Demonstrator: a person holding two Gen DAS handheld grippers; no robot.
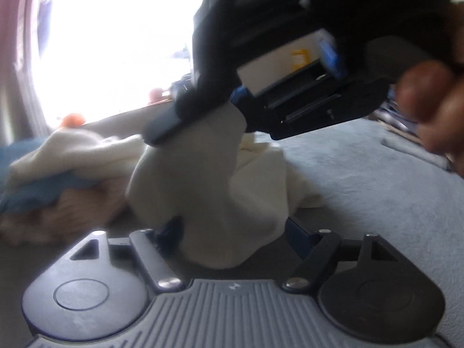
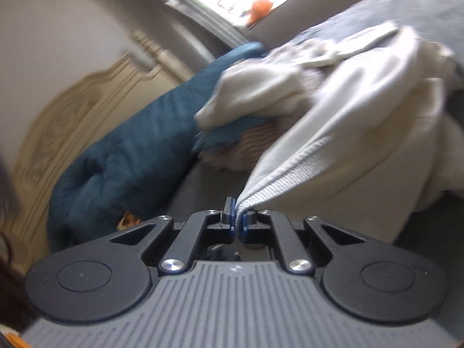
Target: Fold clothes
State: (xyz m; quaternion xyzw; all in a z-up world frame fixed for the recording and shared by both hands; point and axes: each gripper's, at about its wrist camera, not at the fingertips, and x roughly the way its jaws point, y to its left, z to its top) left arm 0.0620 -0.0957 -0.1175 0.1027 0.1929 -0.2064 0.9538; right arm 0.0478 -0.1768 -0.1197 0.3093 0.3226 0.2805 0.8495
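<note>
A cream garment (image 1: 208, 191) hangs in a bunch above the grey bed cover (image 1: 362, 191). My right gripper (image 2: 237, 223) is shut on its ribbed hem (image 2: 278, 185), and the cloth runs taut up and to the right from the jaws. In the left wrist view that same right gripper (image 1: 235, 107) holds the top of the hanging cloth, with a hand (image 1: 429, 107) behind it. My left gripper (image 1: 232, 232) stands wide below, one finger on each side of the cloth's lower end. I see a small gap at the right finger (image 1: 298, 235); the left finger is partly hidden by cloth.
A pile of other clothes (image 1: 72, 159), cream, blue and pinkish knit, lies to the left on the bed. A teal duvet (image 2: 121, 150) lies against a carved cream headboard (image 2: 58, 133). A bright window and an orange object (image 1: 74, 119) are behind.
</note>
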